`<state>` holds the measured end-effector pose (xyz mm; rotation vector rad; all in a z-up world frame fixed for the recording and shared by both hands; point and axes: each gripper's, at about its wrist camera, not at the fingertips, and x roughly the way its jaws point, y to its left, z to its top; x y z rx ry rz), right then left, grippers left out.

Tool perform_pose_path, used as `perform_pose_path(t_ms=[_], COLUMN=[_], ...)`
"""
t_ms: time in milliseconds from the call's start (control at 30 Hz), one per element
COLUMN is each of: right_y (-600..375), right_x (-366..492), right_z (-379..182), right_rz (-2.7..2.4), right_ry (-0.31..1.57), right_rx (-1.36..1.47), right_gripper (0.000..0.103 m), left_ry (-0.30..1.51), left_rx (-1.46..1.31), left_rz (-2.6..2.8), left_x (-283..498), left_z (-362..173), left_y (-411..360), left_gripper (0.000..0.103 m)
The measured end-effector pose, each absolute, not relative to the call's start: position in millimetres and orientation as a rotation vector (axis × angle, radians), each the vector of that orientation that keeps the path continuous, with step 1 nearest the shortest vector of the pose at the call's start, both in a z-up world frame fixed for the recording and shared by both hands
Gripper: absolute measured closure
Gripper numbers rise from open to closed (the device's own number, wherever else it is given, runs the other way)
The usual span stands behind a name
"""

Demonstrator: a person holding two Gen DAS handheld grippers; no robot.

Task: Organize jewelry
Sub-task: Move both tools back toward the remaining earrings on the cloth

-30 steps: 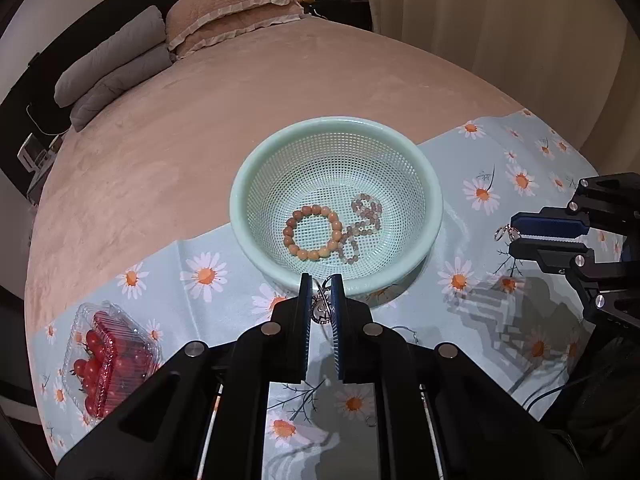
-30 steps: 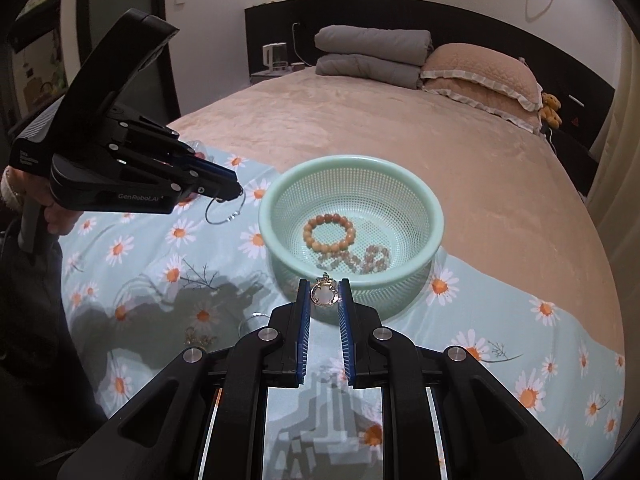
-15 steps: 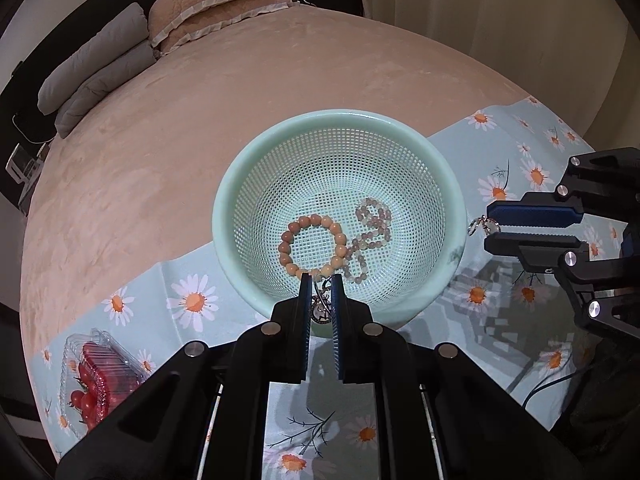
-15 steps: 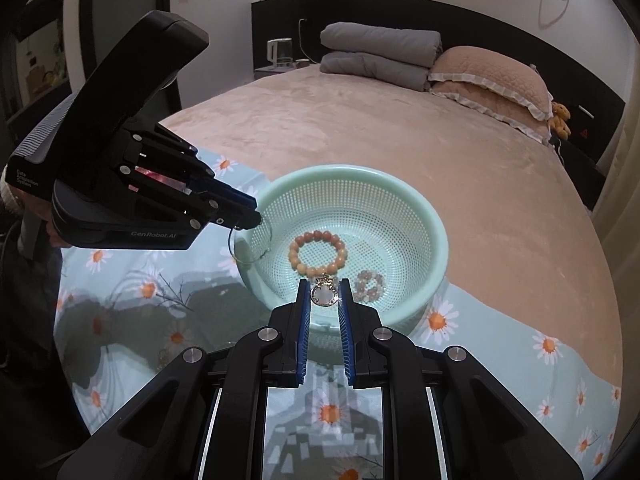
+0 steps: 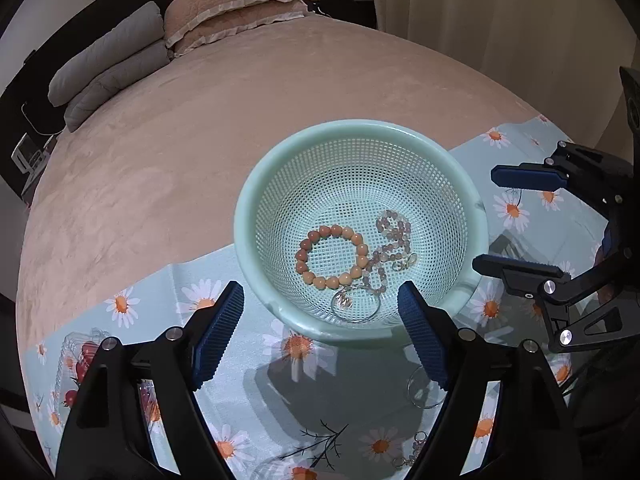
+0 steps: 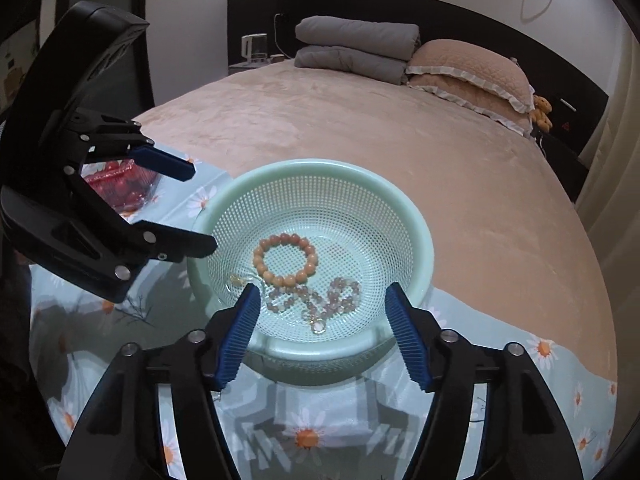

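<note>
A mint green mesh basket [image 5: 256, 196] [image 6: 420, 236] sits on the daisy cloth on the bed. In it lie an orange bead bracelet [image 5: 331, 256] [image 6: 285, 258], a pale pink bead bracelet [image 5: 390, 236] [image 6: 320, 294], a thin silver hoop with a charm [image 5: 355, 304] and a small gold ring piece [image 6: 319, 326] [image 5: 405, 263]. My left gripper [image 5: 320, 312] [image 6: 188, 208] is open and empty over the basket's near rim. My right gripper [image 6: 322, 320] [image 5: 496, 216] is open and empty over the opposite rim.
A clear box of cherry tomatoes [image 5: 76, 364] [image 6: 120, 184] sits on the cloth to the left. More silver rings [image 5: 424, 392] and small trinkets [image 5: 412, 450] lie on the cloth near me. Pillows [image 5: 224, 8] and folded grey blankets [image 6: 356, 48] are at the bed's head.
Both grippers moved over the basket and opened. The hoop that the left held and the small ring that the right held now lie in the basket.
</note>
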<state>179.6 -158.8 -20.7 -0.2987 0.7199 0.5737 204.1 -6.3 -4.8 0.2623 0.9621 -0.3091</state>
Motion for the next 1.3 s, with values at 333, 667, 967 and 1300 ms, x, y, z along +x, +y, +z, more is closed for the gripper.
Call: perform_pose_path(t_ms=[333,667,967,1300], right_y=[-163.6,-158.7,-149.1,-138.1], right_x=[163.7,133.9,116.2,108.9], right_z=[-11.0,-5.2,-14.8,-34.9], right_rz=[0.556,0.577,0.585,0.602], right_ry=[0.714,0.729,0.775,0.827], right_rx=[-0.302,-0.310,-0.314,-0.340], right_gripper=[0.032,0.031,0.031,0.026], left_ry=[0.949,0.959,0.984,1.003], left_rx=[0.271,0.271,0.314,0.271], left_rz=[-0.228,-0.241,-0.219,-0.259], left_x=[186.7,149.6,120.6,98.2], left_z=[5.9,7.7,1.8,-30.4], left_y=[13.1,17.2,20.1,26.0], left_gripper=[0.008,0.007,0.007,0.006])
